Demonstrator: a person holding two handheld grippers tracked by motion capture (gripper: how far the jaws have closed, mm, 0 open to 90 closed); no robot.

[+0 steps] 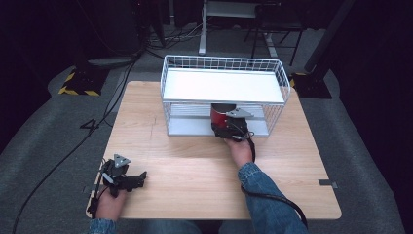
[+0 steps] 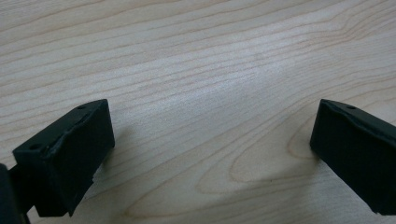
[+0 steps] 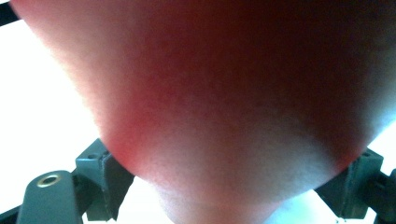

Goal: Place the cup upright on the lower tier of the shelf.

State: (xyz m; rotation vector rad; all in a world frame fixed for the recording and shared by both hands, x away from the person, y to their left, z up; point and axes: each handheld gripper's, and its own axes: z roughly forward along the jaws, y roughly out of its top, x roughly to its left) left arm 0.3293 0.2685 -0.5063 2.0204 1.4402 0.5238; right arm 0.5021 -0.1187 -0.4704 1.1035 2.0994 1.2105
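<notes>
The right gripper (image 1: 229,127) is clamped on a red cylindrical can with a dark top (image 1: 220,117), jaws pressed to its two sides; in the right gripper view the red can (image 3: 224,93) sits close against the lens. The can is at the front opening of the white wire two-tier shelf rack (image 1: 224,87), at the lower tier, beneath the white upper shelf. Judged: carrying is nearly done; setting down and release remain. The left gripper (image 1: 127,179) rests low over the light wooden table (image 1: 195,170), jaws apart, empty.
</notes>
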